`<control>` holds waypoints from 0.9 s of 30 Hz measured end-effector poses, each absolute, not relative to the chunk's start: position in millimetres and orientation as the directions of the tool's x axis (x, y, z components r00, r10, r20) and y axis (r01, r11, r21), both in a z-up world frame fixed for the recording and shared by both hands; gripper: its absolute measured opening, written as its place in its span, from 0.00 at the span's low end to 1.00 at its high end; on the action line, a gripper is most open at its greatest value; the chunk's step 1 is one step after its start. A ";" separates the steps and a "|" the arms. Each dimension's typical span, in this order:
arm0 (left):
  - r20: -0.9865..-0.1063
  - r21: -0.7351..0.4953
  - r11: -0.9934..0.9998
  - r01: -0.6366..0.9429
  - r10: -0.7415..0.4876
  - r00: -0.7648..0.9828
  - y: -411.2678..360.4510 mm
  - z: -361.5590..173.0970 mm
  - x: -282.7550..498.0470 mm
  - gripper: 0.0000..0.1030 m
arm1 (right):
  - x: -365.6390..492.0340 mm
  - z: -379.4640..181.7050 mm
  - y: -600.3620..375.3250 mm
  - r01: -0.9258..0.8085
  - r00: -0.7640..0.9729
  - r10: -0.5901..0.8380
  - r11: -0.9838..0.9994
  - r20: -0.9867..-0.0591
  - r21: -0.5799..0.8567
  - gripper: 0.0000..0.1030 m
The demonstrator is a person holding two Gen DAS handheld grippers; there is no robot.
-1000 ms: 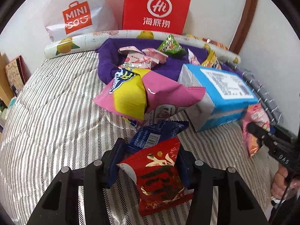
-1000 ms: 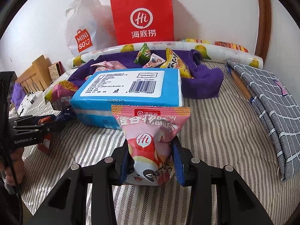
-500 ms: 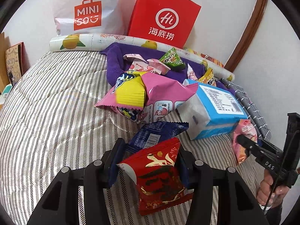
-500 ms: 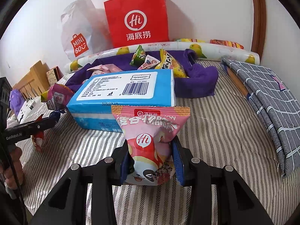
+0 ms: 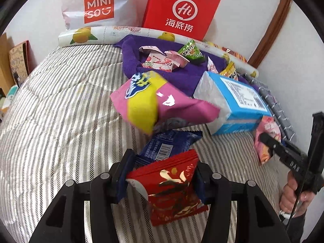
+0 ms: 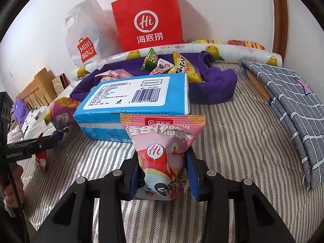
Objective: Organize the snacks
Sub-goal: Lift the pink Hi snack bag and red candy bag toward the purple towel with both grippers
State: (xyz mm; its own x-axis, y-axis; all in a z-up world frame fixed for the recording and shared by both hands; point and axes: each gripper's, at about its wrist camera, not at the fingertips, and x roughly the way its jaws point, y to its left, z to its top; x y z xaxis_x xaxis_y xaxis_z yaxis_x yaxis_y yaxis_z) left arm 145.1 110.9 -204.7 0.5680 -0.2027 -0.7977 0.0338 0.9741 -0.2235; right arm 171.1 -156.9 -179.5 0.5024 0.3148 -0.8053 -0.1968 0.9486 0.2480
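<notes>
My left gripper [image 5: 162, 174] is shut on a red and gold snack packet [image 5: 172, 186], held above the striped bed. A dark blue packet [image 5: 168, 143] and a pink and yellow bag [image 5: 154, 103] lie just ahead. My right gripper [image 6: 164, 174] is shut on a pink snack bag [image 6: 162, 151], in front of a blue tissue pack [image 6: 139, 99]. It also shows at the right of the left wrist view [image 5: 267, 139]. Several small snacks [image 6: 174, 64] lie on a purple towel [image 6: 214, 83] behind.
A red paper bag [image 6: 147, 20] and a white Miniso bag [image 6: 85, 38] stand against the wall behind a rolled fruit-print sheet [image 6: 232, 50]. A folded grey checked cloth [image 6: 293, 105] lies at the right. Wooden furniture [image 6: 34, 91] is off the bed's left side.
Both grippers keep their packets. The left gripper has moved forward toward the pink and yellow bag. The right view has shifted slightly nearer the tissue pack.
</notes>
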 end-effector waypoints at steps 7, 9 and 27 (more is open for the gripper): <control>-0.805 -0.213 0.976 0.039 -0.198 0.559 108.7 -204.2 129.2 0.70 | 170.3 -179.6 -158.1 -0.198 0.502 0.322 0.946 -0.803 0.256 0.40; -0.806 -0.201 0.979 0.035 -0.185 0.562 106.7 -204.7 124.7 0.70 | 169.2 -180.1 -158.0 -0.198 0.503 0.323 0.946 -0.801 0.257 0.40; -0.789 -0.182 0.981 0.062 -0.184 0.586 88.1 -181.5 105.7 0.35 | 162.2 -172.1 -164.9 -0.194 0.525 0.335 0.942 -0.782 0.273 0.39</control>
State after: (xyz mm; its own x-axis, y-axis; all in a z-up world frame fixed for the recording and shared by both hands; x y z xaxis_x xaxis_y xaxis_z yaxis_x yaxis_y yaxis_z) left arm 105.7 88.1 -181.5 0.5858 -0.1840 -0.7893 0.0623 0.9812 -0.1825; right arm 162.2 -164.9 -172.1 0.5252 0.3348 -0.7824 -0.1936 0.9423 0.2733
